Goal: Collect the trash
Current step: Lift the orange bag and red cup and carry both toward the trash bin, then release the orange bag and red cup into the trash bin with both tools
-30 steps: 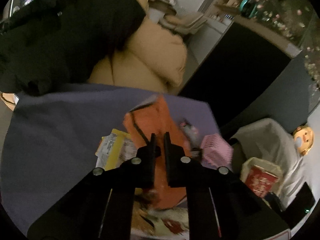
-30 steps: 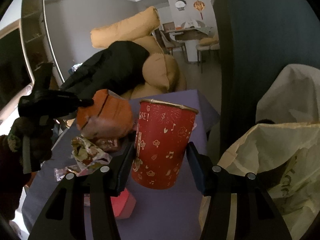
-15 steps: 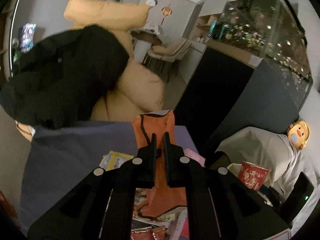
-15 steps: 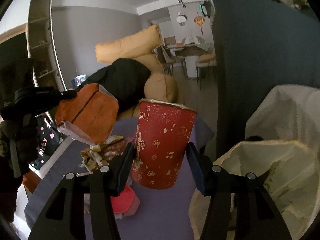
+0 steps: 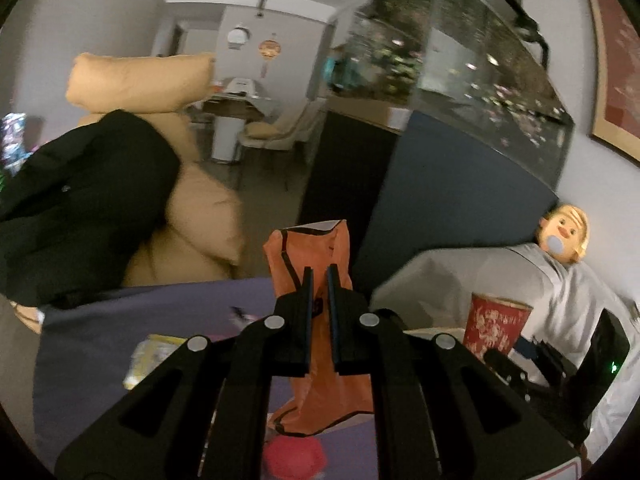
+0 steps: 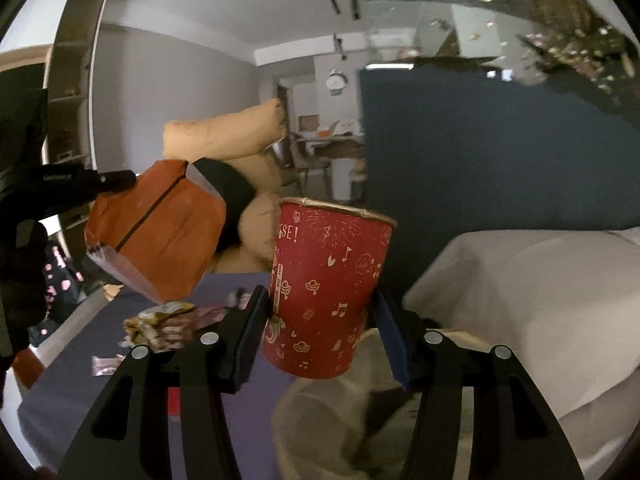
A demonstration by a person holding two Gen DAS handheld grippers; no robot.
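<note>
Left gripper [image 5: 319, 276] pinched on an orange snack bag [image 5: 320, 356], lifted clear above the purple tablecloth [image 5: 88, 344]. Right gripper [image 6: 318, 312] clamped on a red paper cup [image 6: 326, 292], held upright over the open beige trash bag [image 6: 320, 432] just below its fingers. Loose wrappers [image 6: 160, 326] down-left of the right gripper on the cloth; pink box [image 5: 294, 458] beneath the left one.

Orange bag [image 5: 316, 320], red patterned cup [image 6: 326, 292]

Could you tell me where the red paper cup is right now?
The red paper cup sits between the right gripper jaws, above the open trash bag.
</note>
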